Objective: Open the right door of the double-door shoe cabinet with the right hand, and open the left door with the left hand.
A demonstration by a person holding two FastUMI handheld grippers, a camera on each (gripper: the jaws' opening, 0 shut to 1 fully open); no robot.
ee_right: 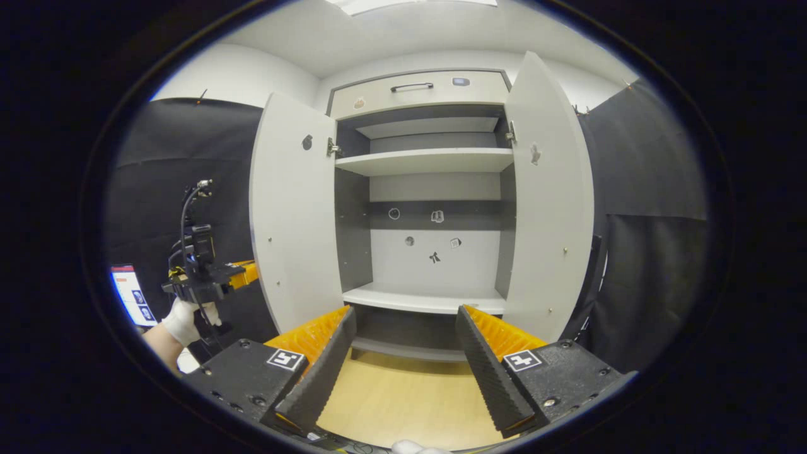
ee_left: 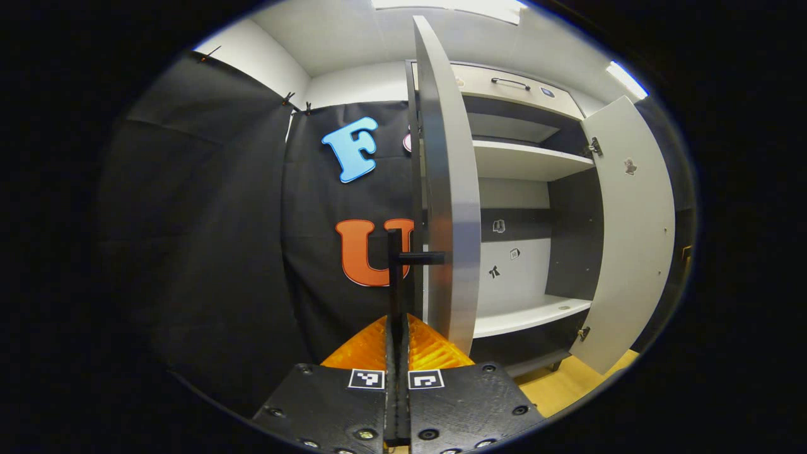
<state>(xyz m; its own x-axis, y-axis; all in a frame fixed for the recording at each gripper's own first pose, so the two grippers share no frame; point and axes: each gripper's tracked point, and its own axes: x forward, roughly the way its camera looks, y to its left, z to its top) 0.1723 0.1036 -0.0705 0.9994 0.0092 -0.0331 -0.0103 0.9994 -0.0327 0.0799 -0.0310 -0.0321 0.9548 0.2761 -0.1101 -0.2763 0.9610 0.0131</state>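
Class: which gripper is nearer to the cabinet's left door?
Left. The left gripper is shut on the handle of the left door. The right gripper hangs open, back from the cabinet, facing its shelves.

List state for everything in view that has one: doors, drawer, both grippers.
left door: swung open, handle clamped by the left gripper
right door: swung open, nothing touching it
top drawer: closed
cabinet shelves: bare
left gripper: shut on the left door's handle
right gripper: open, holding nothing, facing the cabinet from a distance
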